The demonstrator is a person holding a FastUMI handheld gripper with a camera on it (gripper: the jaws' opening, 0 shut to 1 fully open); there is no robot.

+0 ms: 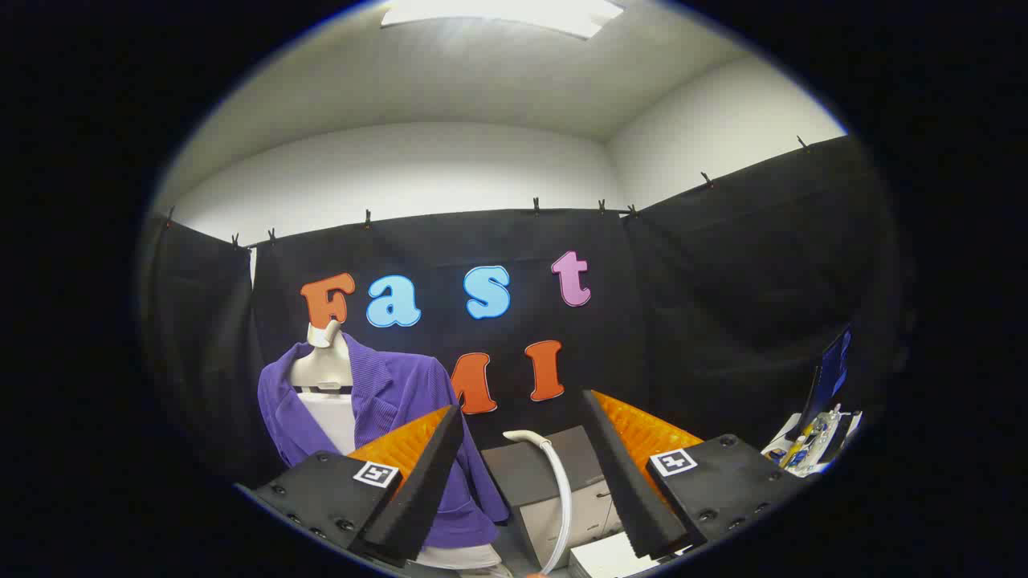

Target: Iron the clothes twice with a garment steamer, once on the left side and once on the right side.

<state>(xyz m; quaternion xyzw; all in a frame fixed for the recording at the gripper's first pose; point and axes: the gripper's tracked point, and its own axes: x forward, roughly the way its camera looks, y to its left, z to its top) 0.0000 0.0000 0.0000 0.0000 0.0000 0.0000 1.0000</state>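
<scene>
A purple cardigan (385, 401) hangs on a white mannequin torso (323, 365), beyond and to the left of my left finger. The white curved handle of the garment steamer (556, 482) rises between my two fingers, a little ahead of them and touching neither. My gripper (522, 413) is open, with its orange-and-black fingers (418, 474) spread wide around the handle. The steamer's lower body is hidden below the fingers.
A grey box-like cabinet (554, 490) stands behind the steamer handle. A white block (610, 558) lies by the right finger. At the far right, a dark screen (831, 373) and small cluttered items (811, 449) sit on a surface.
</scene>
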